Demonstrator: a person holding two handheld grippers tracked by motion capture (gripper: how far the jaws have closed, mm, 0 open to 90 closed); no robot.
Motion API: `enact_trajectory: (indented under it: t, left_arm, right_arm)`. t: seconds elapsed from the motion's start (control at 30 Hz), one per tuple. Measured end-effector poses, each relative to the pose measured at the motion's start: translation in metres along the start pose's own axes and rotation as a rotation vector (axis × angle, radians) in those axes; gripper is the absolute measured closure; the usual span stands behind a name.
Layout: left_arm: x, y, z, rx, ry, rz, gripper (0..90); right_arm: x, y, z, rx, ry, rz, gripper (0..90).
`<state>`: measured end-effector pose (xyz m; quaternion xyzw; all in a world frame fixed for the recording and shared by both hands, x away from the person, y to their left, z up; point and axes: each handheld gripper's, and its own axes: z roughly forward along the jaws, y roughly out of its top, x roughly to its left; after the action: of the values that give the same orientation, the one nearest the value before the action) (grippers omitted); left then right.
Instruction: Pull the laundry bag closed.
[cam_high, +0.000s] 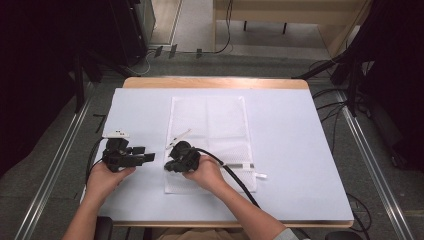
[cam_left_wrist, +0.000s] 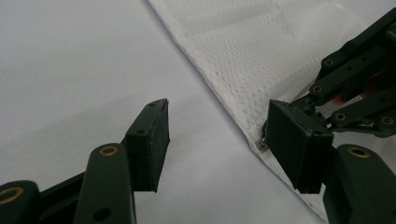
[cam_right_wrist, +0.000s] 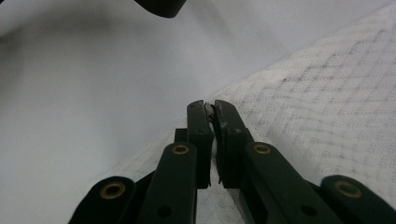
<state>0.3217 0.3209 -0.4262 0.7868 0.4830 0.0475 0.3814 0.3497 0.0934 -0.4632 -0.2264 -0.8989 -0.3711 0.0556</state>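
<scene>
1. White mesh bag (cam_high: 210, 130), one only, lies flat on the pale sheet (cam_high: 290, 150) that covers the counter (cam_high: 215, 82), its length running away from the person.
2. One zipper runs along the bag's near end, with one white pull tab (cam_high: 260, 176) past its right corner.
3. Two grippers are in play, one in each hand.
4. Right gripper (cam_high: 171, 165) sits at the bag's near left corner; in the right gripper view its jaws (cam_right_wrist: 209, 109) are pressed together at the bag's edge, probably pinching the hem, though the blur hides the exact contact.
5. Left gripper (cam_high: 150, 157) rests on the sheet just left of the bag; in the left gripper view its jaws (cam_left_wrist: 219, 140) stand wide apart with nothing between them.
</scene>
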Motion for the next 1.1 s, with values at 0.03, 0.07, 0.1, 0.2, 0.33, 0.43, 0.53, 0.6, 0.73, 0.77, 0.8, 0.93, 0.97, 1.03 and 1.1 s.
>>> enact_trajectory:
  t: [0.03,0.07,0.1,0.2,0.33,0.43,0.53,0.6,0.73,0.77,0.8,0.93,0.97,1.03,1.1]
  left_arm:
    - [0.000,0.000,0.000,0.001,-0.002,0.004,40.7]
    - [0.000,0.000,0.001,0.000,-0.004,0.009,40.9]
    - [-0.001,0.000,0.001,0.005,-0.006,0.010,41.1]
    - [-0.003,0.000,0.001,0.006,-0.011,0.016,41.2]
    - [-0.005,-0.001,0.002,0.010,-0.028,0.033,42.4]
    - [-0.006,-0.001,0.002,0.007,-0.046,0.041,43.2]
    - [-0.008,-0.001,0.004,0.019,-0.053,0.061,43.3]
    - [-0.010,-0.001,0.006,0.030,-0.063,0.067,43.4]
    - [-0.011,-0.001,0.010,0.060,-0.089,0.080,44.2]
    - [-0.013,-0.001,0.011,0.069,-0.093,0.082,44.3]
    - [-0.013,-0.001,0.012,0.073,-0.101,0.088,44.5]
    - [-0.017,-0.002,0.016,0.099,-0.129,0.098,47.5]
    - [-0.018,-0.002,0.018,0.108,-0.134,0.106,48.0]
    - [-0.021,-0.001,0.020,0.123,-0.142,0.117,49.6]
    - [-0.023,-0.001,0.023,0.138,-0.144,0.128,51.3]
  right_arm:
    - [0.001,0.000,-0.001,0.002,-0.004,-0.012,87.6]
    - [0.001,0.000,-0.001,0.006,-0.007,-0.020,87.6]
    - [0.001,0.001,-0.002,0.007,-0.009,-0.019,87.6]
    - [0.000,0.002,-0.004,0.001,-0.018,-0.029,87.6]
    - [0.000,0.006,-0.010,-0.016,-0.013,-0.040,87.6]
    - [0.000,0.009,-0.016,-0.029,-0.018,-0.045,87.5]
    - [-0.002,0.011,-0.021,-0.040,-0.014,-0.054,87.5]
    - [-0.003,0.012,-0.022,-0.043,-0.009,-0.043,87.5]
    - [-0.003,0.015,-0.025,-0.054,-0.012,-0.046,87.5]
    - [-0.003,0.016,-0.026,-0.057,-0.014,-0.048,87.5]
    - [-0.002,0.016,-0.027,-0.059,-0.014,-0.049,87.5]
    - [-0.001,0.017,-0.031,-0.072,-0.012,-0.044,87.5]
    - [-0.001,0.018,-0.032,-0.077,-0.010,-0.049,87.5]
    - [0.000,0.019,-0.035,-0.079,-0.010,-0.054,87.5]
    - [0.001,0.021,-0.037,-0.077,-0.009,-0.059,87.5]
